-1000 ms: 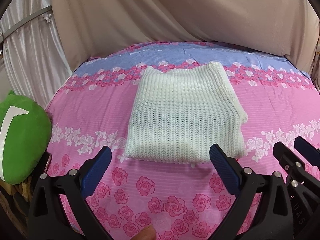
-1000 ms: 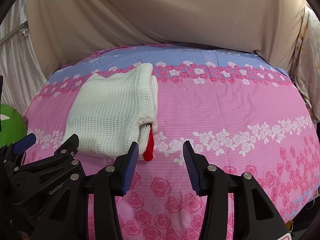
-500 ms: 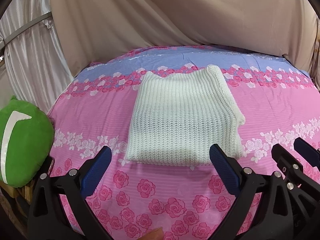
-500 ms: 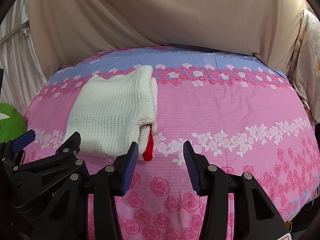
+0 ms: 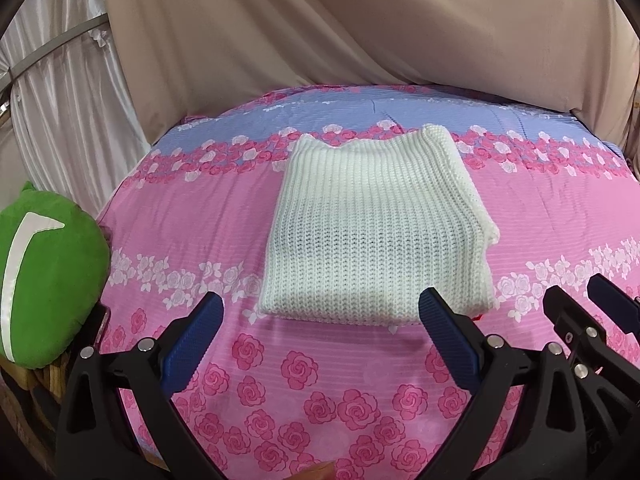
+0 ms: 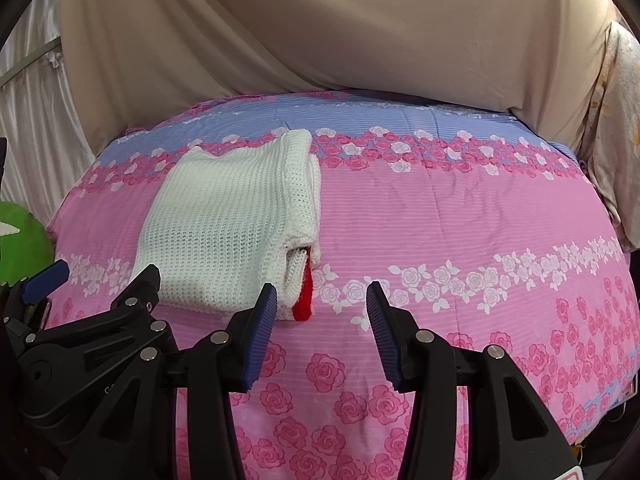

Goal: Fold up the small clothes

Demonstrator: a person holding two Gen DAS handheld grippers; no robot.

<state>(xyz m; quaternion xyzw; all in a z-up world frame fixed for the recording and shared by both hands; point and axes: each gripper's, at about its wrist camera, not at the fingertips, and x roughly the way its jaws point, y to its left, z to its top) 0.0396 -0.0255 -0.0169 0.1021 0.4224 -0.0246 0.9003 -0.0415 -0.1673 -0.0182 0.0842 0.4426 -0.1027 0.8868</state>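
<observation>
A white knitted garment point(image 5: 376, 228) lies folded into a flat rectangle on the pink rose-patterned bed. It also shows in the right wrist view point(image 6: 236, 228), where a red piece point(image 6: 303, 298) sticks out of its near right corner. My left gripper point(image 5: 320, 320) is open and empty, just short of the garment's near edge. My right gripper point(image 6: 320, 312) is open and empty, to the right of the garment's near corner. It also shows at the right edge of the left wrist view point(image 5: 580, 300).
The bed cover point(image 6: 460, 220) is pink with a blue band at the far side. A green cushion point(image 5: 40, 280) sits off the bed's left edge. Beige drapes point(image 5: 360, 20) hang behind the bed. A pale floral cloth point(image 6: 616, 140) hangs at the right.
Both grippers have drawn back and up slightly from the folded garment. The garment has not moved.
</observation>
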